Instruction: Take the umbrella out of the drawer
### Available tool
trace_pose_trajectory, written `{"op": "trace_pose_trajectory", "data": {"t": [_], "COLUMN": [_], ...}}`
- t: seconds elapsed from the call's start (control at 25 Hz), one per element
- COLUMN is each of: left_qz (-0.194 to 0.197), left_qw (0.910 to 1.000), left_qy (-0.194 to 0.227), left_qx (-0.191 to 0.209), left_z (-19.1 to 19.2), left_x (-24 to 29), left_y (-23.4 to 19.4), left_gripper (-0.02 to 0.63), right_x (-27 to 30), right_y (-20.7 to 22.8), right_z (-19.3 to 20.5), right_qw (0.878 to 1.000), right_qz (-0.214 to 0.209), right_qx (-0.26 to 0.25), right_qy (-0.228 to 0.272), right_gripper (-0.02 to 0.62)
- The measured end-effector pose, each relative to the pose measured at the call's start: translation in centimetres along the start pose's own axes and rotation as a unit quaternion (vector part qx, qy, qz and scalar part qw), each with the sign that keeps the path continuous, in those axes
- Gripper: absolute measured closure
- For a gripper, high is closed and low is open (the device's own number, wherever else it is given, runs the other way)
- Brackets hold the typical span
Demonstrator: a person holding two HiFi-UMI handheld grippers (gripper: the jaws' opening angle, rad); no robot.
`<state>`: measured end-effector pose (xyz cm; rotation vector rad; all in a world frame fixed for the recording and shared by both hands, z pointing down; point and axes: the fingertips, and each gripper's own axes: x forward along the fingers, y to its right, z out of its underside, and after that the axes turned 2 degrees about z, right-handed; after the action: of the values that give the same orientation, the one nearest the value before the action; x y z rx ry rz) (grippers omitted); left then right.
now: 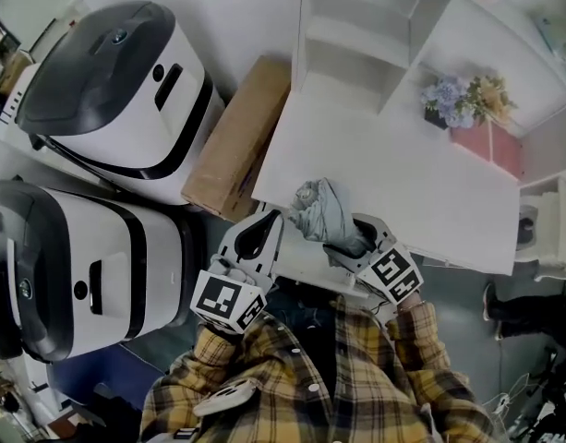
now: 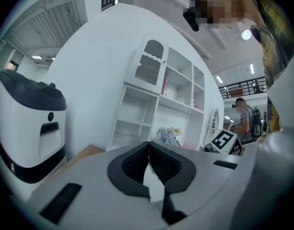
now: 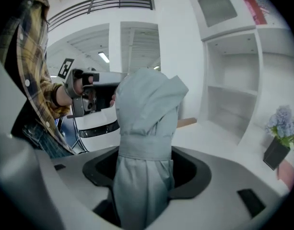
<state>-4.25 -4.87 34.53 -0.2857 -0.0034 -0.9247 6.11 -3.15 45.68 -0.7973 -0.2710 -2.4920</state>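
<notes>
In the head view, the right tool (image 1: 343,232) is in the lower middle of the frame and is closed on a folded grey umbrella (image 1: 321,208). The umbrella lies over the front edge of the white surface (image 1: 412,187). The left tool (image 1: 262,226) is just beside it on the left, over the same edge. A brown cardboard box (image 1: 238,137) lies against the left side of the surface, and two white machines (image 1: 116,86) fill the left part of the frame. A pot of flowers (image 1: 463,100) stands at the upper right, near the white shelf unit (image 1: 356,30).

In the left gripper view, the two black pads (image 2: 132,164) meet at their tips, with nothing between them. The shelf unit is in the centre, and the marker cube (image 2: 225,142) of the right tool is at the right.

In the right gripper view, the umbrella stands upright in the middle of the frame. Both jaws press on its grey cloth just below the strap. The left tool shows at the upper left and the flowers at the right edge.
</notes>
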Motion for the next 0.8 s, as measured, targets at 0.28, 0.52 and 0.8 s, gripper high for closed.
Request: {"op": "trace_pose_trajectory", "data": {"t": [0.28, 0.52, 0.8], "left_qz": [0.032, 0.065, 0.093], "left_qw": [0.9994, 0.9978, 0.9954], "left_qy": [-0.002, -0.003, -0.002], "left_qx": [0.009, 0.014, 0.022], "left_z": [-0.6, -1.0, -1.5], "left_x": [1.3, 2.5, 3.6], "left_y": [2.1, 3.9, 5.7], "left_gripper": [0.586, 0.586, 0.586], "right_x": [-5.4, -9.2, -12.2], "right_y": [1.5, 2.0, 2.9], "right_z": [-3.2, -5.8, -6.8], "right_qw": [0.994, 0.981, 0.958], "right_qz": [0.049, 0.07, 0.101], "right_qx": [0.047, 0.075, 0.123], "right_qy": [0.084, 0.167, 0.239], "right_gripper": [0.295, 0.295, 0.295]}}
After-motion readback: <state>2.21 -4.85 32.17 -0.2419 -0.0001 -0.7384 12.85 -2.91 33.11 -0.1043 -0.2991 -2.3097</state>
